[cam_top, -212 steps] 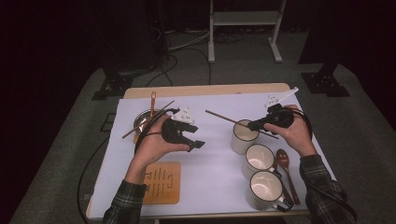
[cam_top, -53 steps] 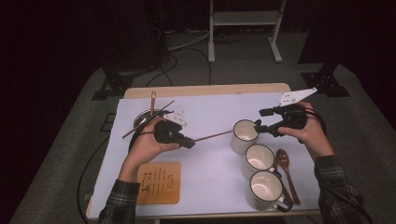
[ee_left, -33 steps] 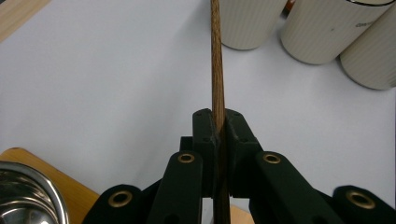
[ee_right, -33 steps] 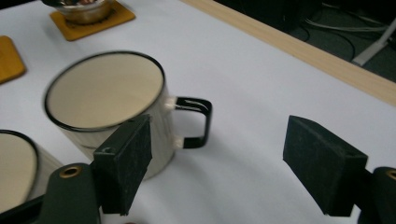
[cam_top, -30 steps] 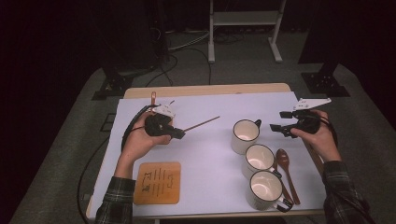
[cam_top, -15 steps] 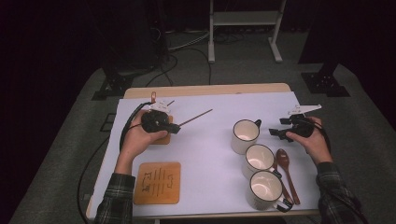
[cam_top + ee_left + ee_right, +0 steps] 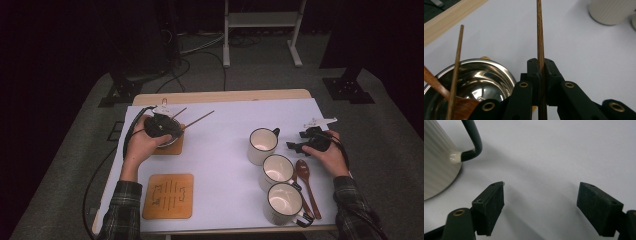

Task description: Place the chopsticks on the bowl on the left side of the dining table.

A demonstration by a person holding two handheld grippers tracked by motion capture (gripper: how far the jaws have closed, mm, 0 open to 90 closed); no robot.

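Note:
My left gripper (image 7: 175,131) (image 7: 540,65) is shut on a thin wooden chopstick (image 7: 539,35), which points up and right across the white table cover (image 7: 200,119). It hovers at the rim of a steel bowl (image 7: 486,75) (image 7: 172,141) that stands on a wooden coaster. A second chopstick (image 7: 456,62) and a brown wooden utensil (image 7: 434,82) lean in the bowl. My right gripper (image 7: 295,146) (image 7: 540,202) is open and empty, low over the cover just right of the far mug (image 7: 262,145) (image 7: 436,162), facing its dark handle (image 7: 472,142).
Two more cream mugs (image 7: 277,170) (image 7: 283,202) stand in a row toward the front edge, with a wooden spoon (image 7: 305,180) lying beside them. A square wooden coaster (image 7: 168,196) lies front left. A white tag lies near the right edge (image 7: 320,121).
My left hand has carried the chopstick left and back to the bowl. My right hand has sunk toward the table beside the far mug.

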